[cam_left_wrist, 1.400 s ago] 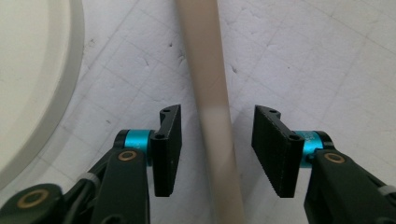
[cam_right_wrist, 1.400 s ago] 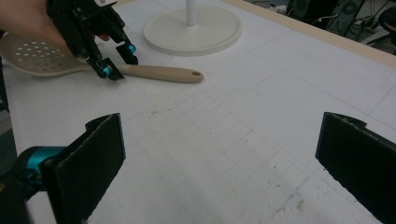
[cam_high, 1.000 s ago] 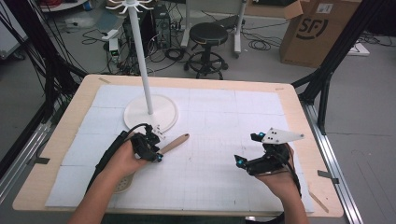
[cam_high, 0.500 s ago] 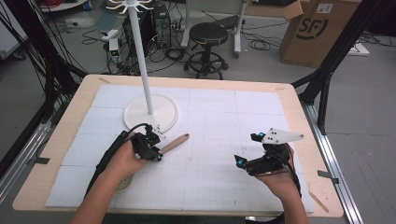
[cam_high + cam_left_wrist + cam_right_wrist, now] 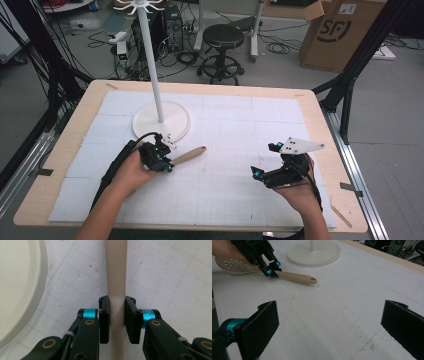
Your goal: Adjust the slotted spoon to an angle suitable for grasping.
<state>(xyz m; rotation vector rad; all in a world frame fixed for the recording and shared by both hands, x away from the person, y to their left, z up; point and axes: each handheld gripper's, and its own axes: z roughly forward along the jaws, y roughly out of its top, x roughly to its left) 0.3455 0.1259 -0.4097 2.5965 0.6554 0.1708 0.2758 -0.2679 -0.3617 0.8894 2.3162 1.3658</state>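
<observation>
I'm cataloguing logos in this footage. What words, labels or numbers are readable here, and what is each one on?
"SF": large dark logo letters on the side of the cardboard box on the floor beyond the table.
White label on top of that box: print too small to read.
The white mat, the rack base and the wooden handle bear no lettering.
</observation>
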